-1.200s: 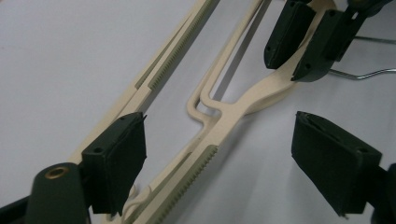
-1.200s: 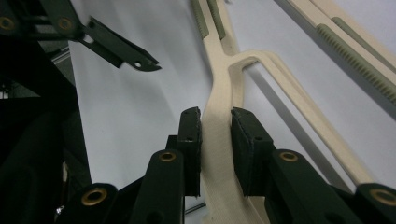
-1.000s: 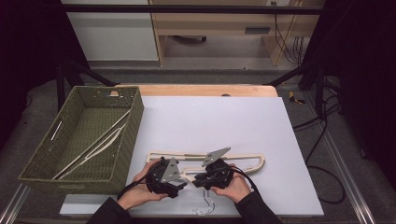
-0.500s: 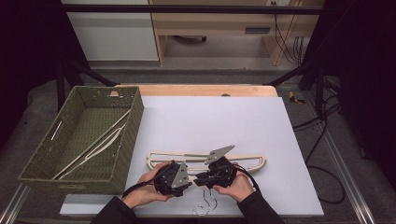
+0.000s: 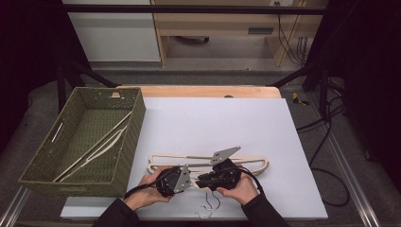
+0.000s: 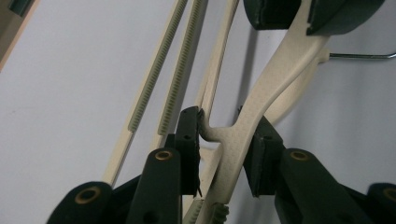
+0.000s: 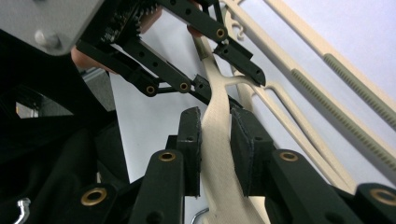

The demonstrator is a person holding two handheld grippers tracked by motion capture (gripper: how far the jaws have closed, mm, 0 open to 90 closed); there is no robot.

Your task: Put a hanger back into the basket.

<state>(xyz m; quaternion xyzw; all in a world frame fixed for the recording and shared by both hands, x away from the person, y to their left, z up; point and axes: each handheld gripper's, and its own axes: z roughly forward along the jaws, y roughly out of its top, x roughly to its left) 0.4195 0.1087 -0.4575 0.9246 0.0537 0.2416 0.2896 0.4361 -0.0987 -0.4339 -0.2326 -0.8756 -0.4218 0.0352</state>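
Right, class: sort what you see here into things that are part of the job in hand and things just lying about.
Part of the job:
- cream hanger, gripped by both
- left gripper, jaws just closing around it
- right gripper, shut on it
- basket, probably, with hangers already inside

Lying about:
- cables on the floor
- wooden furniture behind the table

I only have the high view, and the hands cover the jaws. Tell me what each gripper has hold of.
Observer: The right gripper is shut on the top hanger, with its pads pressing the flat arm.
Operator: Now the left one.
Observer: The left gripper has just been closing. Its pads meet the same hanger at the small notch.
Operator: Report the crossbars.
Observer: Both ribbed crossbars lie outside the left jaws, untouched.
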